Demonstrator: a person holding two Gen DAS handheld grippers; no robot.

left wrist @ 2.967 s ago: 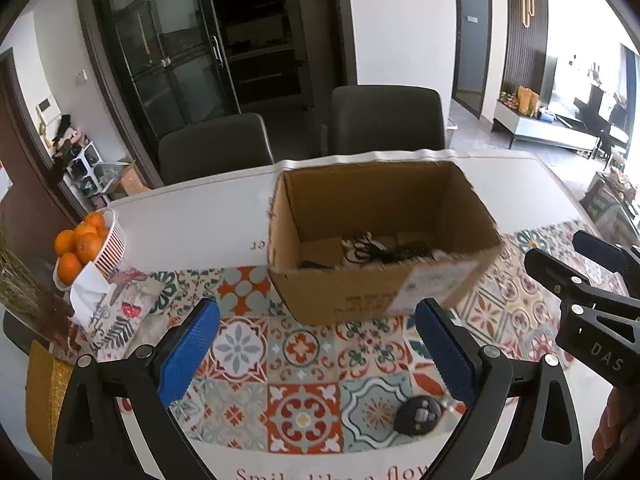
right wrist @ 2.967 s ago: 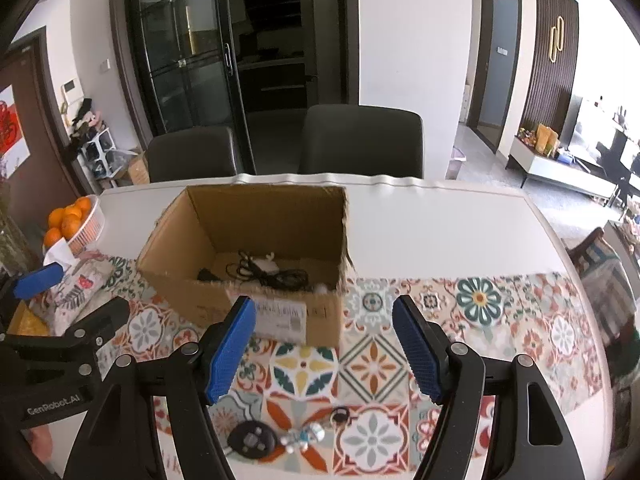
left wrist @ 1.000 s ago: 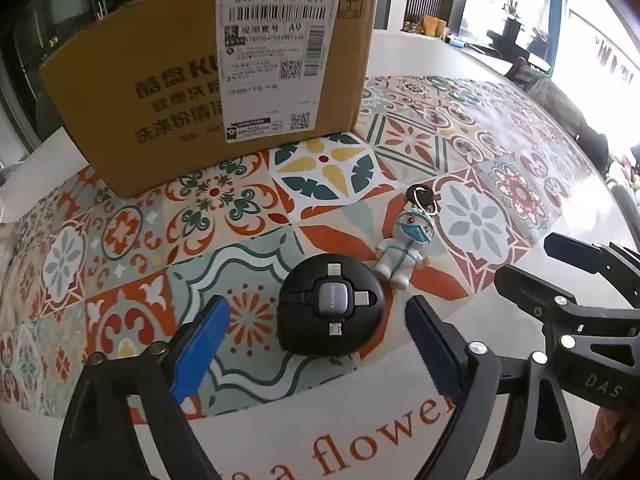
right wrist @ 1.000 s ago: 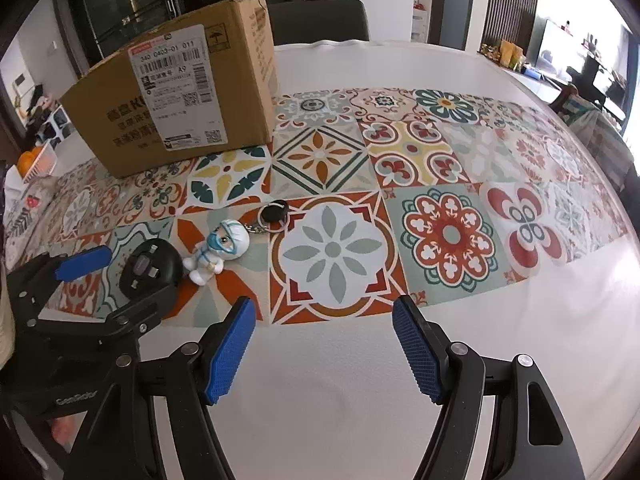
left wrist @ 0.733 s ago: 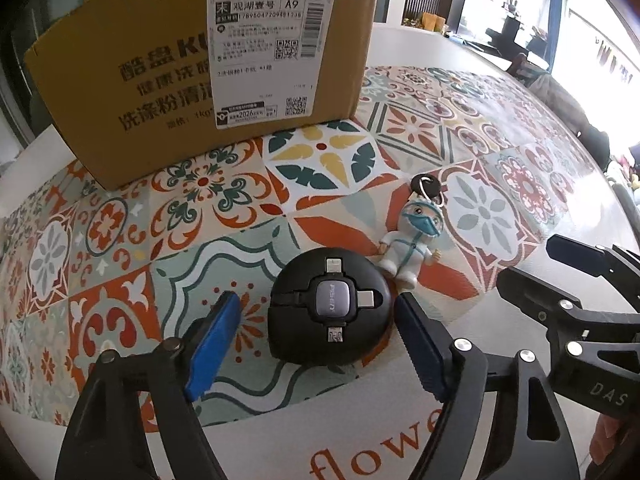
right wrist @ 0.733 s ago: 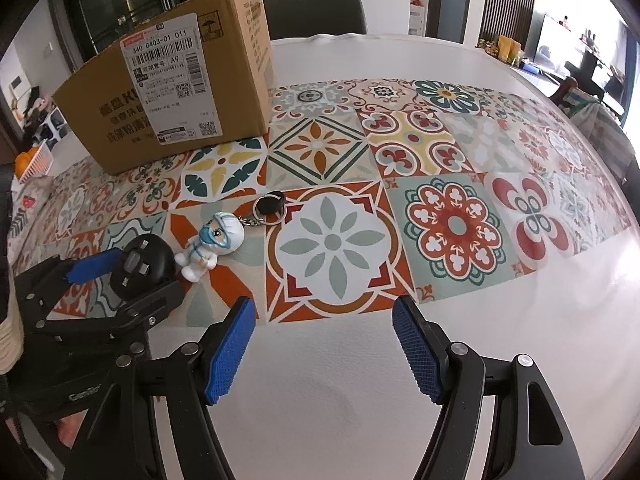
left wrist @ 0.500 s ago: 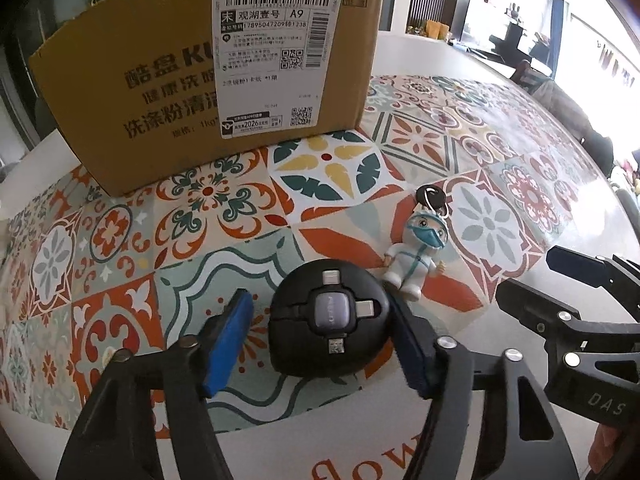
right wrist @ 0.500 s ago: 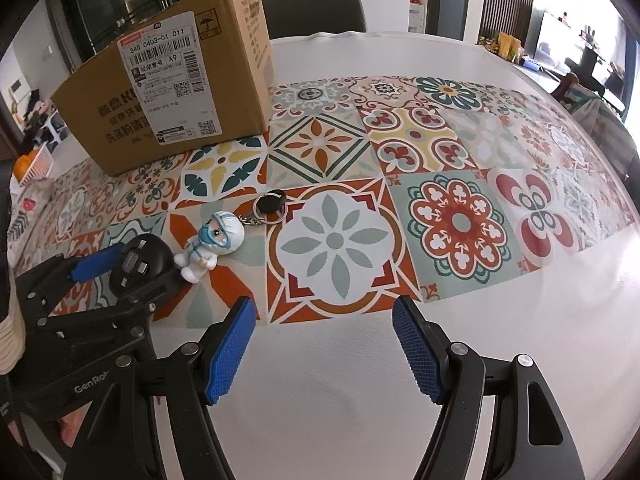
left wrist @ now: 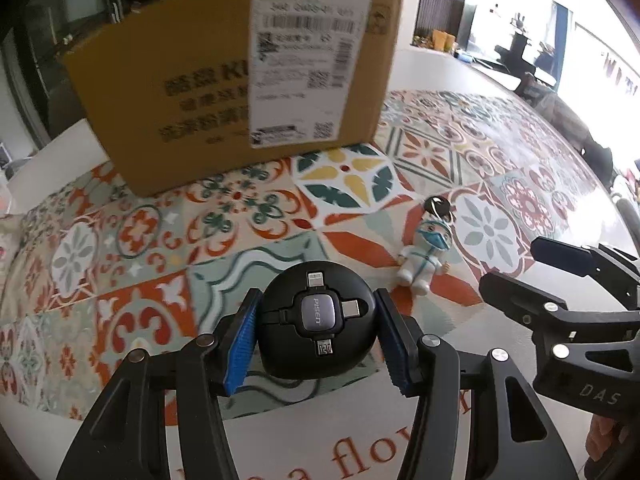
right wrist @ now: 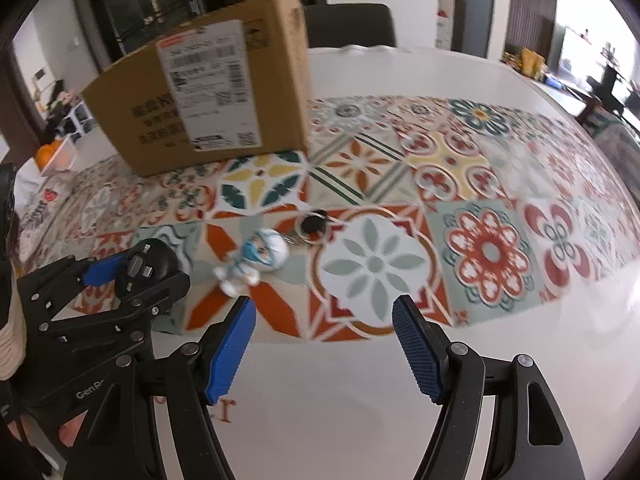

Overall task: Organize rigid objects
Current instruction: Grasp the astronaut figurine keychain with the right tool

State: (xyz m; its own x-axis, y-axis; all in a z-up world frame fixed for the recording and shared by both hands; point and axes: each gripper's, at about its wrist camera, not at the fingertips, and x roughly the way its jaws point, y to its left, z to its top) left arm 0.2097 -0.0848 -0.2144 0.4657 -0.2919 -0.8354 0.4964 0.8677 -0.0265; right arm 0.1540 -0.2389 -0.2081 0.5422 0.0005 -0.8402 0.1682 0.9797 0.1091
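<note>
A black round cable reel (left wrist: 316, 324) with several plug tips lies on the patterned table runner (left wrist: 132, 240), between the blue pads of my left gripper (left wrist: 315, 334). The jaws are closing and both pads touch its sides. In the right wrist view the same reel (right wrist: 146, 266) sits in the left gripper (right wrist: 138, 276) at the left. A small white masked figurine keychain (left wrist: 426, 252) lies just right of the reel, also seen as the figurine (right wrist: 256, 260). My right gripper (right wrist: 324, 320) stands open over the white table edge, nothing between its fingers.
A brown cardboard box (left wrist: 192, 92) with a shipping label stands behind the reel on the runner; the box (right wrist: 224, 100) is at the back left in the right wrist view. A basket of oranges (right wrist: 52, 152) sits far left. A dark chair (right wrist: 348, 24) stands beyond the table.
The left jaws have drawn in from wide apart until both pads meet the reel's sides. The right gripper has kept its place and its opening.
</note>
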